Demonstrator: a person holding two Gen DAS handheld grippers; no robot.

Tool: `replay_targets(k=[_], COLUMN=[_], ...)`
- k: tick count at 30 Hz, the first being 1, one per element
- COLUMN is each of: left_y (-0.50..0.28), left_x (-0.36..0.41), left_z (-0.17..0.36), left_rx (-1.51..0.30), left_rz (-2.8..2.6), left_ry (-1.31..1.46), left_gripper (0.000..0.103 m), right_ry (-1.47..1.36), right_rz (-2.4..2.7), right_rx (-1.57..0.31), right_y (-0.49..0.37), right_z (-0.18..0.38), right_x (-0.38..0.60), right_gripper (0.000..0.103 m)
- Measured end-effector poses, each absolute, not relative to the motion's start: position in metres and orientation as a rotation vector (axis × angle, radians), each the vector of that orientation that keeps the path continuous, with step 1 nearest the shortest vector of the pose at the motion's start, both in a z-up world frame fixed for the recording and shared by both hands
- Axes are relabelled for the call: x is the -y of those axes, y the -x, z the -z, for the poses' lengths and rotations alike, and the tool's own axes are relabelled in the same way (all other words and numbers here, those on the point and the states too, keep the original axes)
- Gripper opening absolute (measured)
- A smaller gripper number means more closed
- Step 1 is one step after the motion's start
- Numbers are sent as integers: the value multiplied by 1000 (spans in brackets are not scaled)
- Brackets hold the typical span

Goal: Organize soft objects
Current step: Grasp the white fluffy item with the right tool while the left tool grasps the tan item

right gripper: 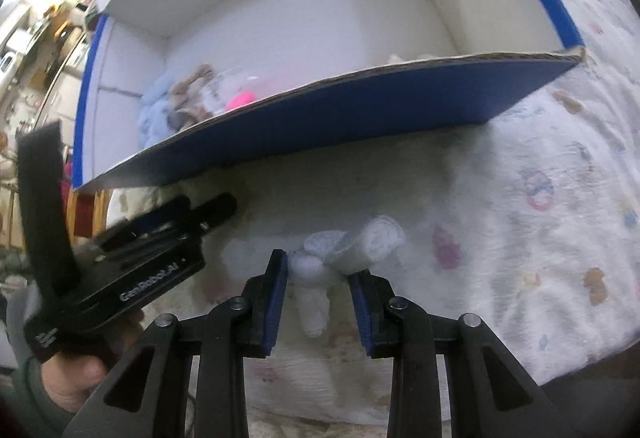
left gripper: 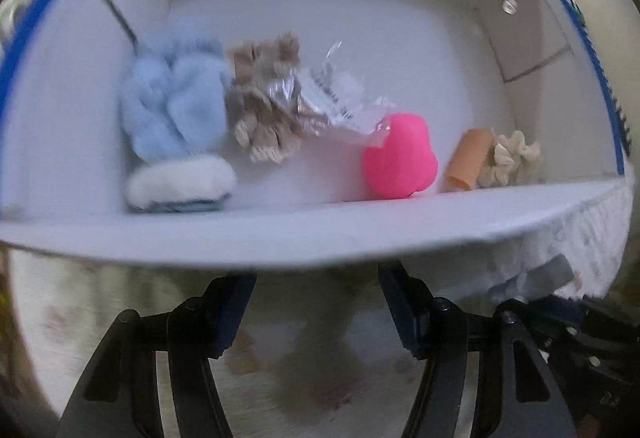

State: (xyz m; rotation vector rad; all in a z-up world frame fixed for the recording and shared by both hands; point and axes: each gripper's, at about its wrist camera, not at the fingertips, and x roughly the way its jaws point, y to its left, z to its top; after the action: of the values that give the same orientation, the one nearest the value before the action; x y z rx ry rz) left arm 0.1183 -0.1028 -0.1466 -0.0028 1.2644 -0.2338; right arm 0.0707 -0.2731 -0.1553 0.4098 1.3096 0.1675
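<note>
A white box with blue edges [left gripper: 320,234] holds soft items: a light blue fluffy cloth [left gripper: 176,110], a beige knitted piece in clear wrap [left gripper: 272,106], a pink sponge [left gripper: 400,158], an orange foam roller [left gripper: 470,158] and a cream scrunchie [left gripper: 508,158]. My left gripper [left gripper: 316,278] is open and empty, just outside the box's near wall. In the right wrist view the box [right gripper: 320,110] stands ahead. My right gripper [right gripper: 318,270] is open around a white soft bundle [right gripper: 316,270] lying on the bedspread, beside a rolled white cloth [right gripper: 372,242]. The left gripper [right gripper: 208,210] shows at left.
A patterned white bedspread [right gripper: 540,218] lies under the box and stretches to the right. A grey tab [left gripper: 548,270] lies by the box's right corner. Room clutter shows at far left [right gripper: 48,38].
</note>
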Motion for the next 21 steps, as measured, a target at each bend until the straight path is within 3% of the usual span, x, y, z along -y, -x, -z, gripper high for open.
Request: replay_targets(k=[3,5,8,9,21], left_y=[-125,-129,-132,-132,-122], left_x=[102,103,102,102,68], left_z=[154,157,159,158,141], left_rx=[-1252,-1239,-1230,-1233,-1257], left_rz=[232,236,245,265,262], left_ry=[64,68,77,93,169], left_gripper=[59,52,26,13,11], right_ry=[-421,-408,-404,-402,-381], right_rz=[-171,-179,-190,-192,-230], right_rx=[-1302,-1300,-1307,-1309,-1295], right_y=[-73,-75,-78,-79,-85], right_z=[153,152,151,151,145], right_x=[276,275,275,273,267], right_gripper=[33,33,33,33,33])
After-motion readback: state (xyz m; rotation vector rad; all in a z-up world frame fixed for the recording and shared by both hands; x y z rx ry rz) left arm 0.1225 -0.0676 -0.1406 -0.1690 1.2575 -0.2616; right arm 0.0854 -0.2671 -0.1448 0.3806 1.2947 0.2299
